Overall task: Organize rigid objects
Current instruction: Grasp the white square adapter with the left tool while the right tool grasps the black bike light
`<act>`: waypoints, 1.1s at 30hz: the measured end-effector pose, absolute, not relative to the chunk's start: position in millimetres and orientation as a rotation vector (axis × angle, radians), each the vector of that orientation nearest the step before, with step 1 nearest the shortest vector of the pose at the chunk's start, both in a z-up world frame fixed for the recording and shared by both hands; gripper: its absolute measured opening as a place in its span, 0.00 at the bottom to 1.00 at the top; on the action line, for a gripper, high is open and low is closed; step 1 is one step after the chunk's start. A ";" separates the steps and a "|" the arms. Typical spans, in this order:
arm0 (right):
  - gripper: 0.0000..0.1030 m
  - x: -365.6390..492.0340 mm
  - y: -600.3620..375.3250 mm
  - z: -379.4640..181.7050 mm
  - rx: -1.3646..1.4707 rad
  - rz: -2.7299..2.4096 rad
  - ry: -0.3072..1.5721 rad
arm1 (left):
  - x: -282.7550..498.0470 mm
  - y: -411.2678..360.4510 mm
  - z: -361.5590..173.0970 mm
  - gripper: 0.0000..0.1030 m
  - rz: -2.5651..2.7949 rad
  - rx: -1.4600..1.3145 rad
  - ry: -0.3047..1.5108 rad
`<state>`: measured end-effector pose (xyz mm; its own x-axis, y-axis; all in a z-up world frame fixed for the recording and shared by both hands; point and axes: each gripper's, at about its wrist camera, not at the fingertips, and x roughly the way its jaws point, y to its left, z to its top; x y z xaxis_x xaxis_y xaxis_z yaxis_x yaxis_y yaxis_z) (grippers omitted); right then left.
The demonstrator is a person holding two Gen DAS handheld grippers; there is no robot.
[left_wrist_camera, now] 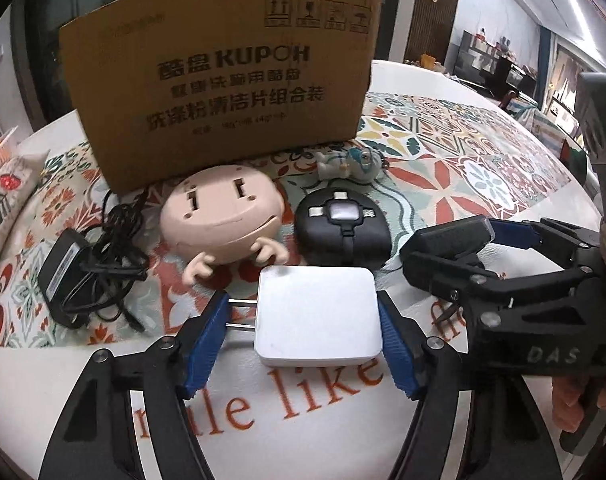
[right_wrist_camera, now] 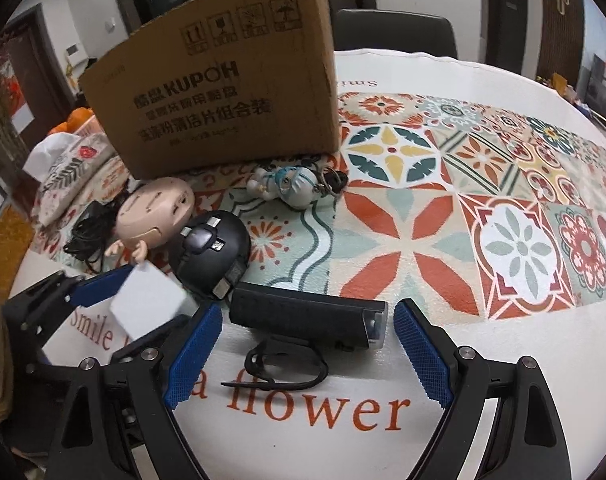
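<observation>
A white square charger (left_wrist_camera: 317, 318) with two prongs lies between the blue pads of my left gripper (left_wrist_camera: 303, 340); the jaws stand open around it, the right pad near its side. It also shows in the right wrist view (right_wrist_camera: 147, 304). A black bike light (right_wrist_camera: 307, 316) with a strap lies between the open pads of my right gripper (right_wrist_camera: 307, 356), not touched. In the left wrist view the light (left_wrist_camera: 447, 240) sits at my right gripper's tips (left_wrist_camera: 463, 256). A beige figure head (left_wrist_camera: 223, 216), a black round gadget (left_wrist_camera: 343, 224) and a small astronaut figurine (left_wrist_camera: 349, 164) lie before the cardboard box (left_wrist_camera: 219, 80).
A black power adapter with tangled cord (left_wrist_camera: 87, 272) lies at the left. A patterned pouch (left_wrist_camera: 3, 196) sits at the far left. The round table has a patterned cloth (right_wrist_camera: 503, 208) stretching right. A dark chair (right_wrist_camera: 395, 32) stands behind the table.
</observation>
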<state>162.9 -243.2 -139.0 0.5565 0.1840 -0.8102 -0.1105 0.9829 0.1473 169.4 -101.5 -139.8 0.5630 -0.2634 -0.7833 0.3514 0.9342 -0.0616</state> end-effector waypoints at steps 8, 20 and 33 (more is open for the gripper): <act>0.74 160.9 -239.7 -139.1 0.079 0.103 0.955 | 166.7 -87.6 -139.5 0.68 -0.326 0.079 0.902; 0.73 143.6 -236.9 -127.7 0.077 0.076 0.926 | 156.4 -78.4 -121.7 0.68 -0.322 0.068 0.841; 0.73 136.9 -227.5 -95.7 0.060 0.076 0.834 | 151.9 -67.9 -85.0 0.68 -0.283 0.075 0.727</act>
<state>136.9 -227.5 -95.7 0.6693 0.0912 -0.7374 -0.0437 0.9956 0.0835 151.9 -67.9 -85.0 0.7111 -0.2294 -0.6646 0.2810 0.9592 -0.0304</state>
